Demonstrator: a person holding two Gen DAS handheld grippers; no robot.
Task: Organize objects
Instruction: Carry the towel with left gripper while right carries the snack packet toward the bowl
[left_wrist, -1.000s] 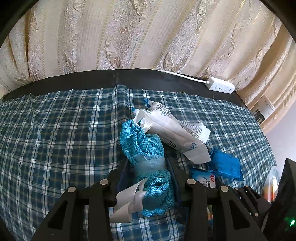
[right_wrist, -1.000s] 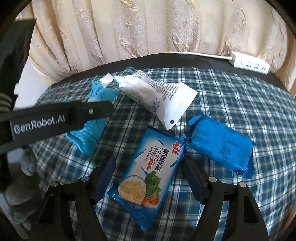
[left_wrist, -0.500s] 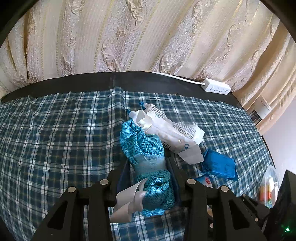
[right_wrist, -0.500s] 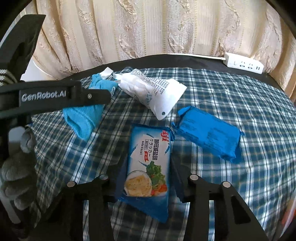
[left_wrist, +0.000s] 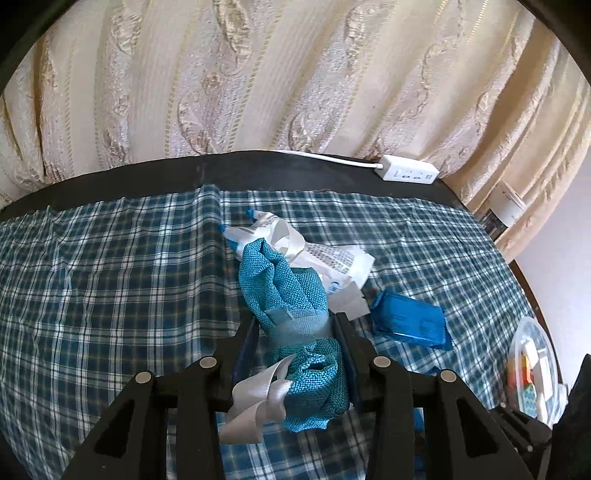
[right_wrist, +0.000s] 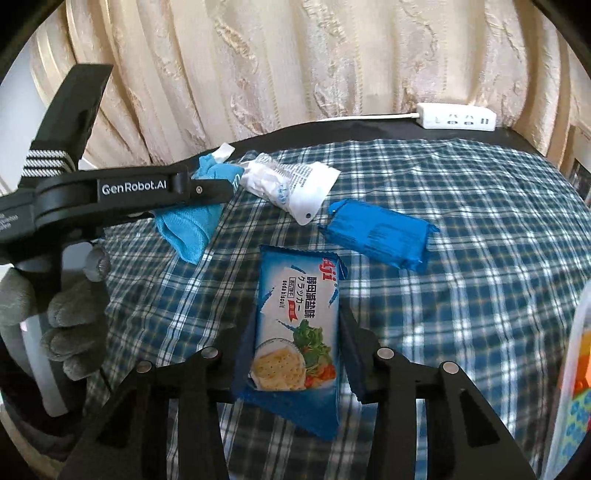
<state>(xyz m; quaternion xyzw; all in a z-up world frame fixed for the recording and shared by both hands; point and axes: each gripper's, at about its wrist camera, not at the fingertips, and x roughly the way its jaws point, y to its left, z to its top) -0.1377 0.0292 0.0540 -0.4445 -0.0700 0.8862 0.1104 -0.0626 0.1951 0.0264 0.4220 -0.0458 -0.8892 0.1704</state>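
Each hand-held gripper is clamping one item for sorting: the left hand-held gripper (left_wrist: 295, 332) is pinching the teal cloth (left_wrist: 291, 295) and the right hand-held gripper (right_wrist: 295, 332) is squeezing the cracker packet (right_wrist: 299, 321) (both near the worktop's (right_wrist: 461, 258) front edge).

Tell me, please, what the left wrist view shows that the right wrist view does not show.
Only the left wrist view: the left tongs from behind, shut on the teal cloth, with its white ribbon.

Only the right wrist view: the cracker packet gripped by the right tongs, the gloved hand, and the left tongs from the side.

Both: the teal cloth, white pouch, blue packet, power strip, checked cloth, curtain.
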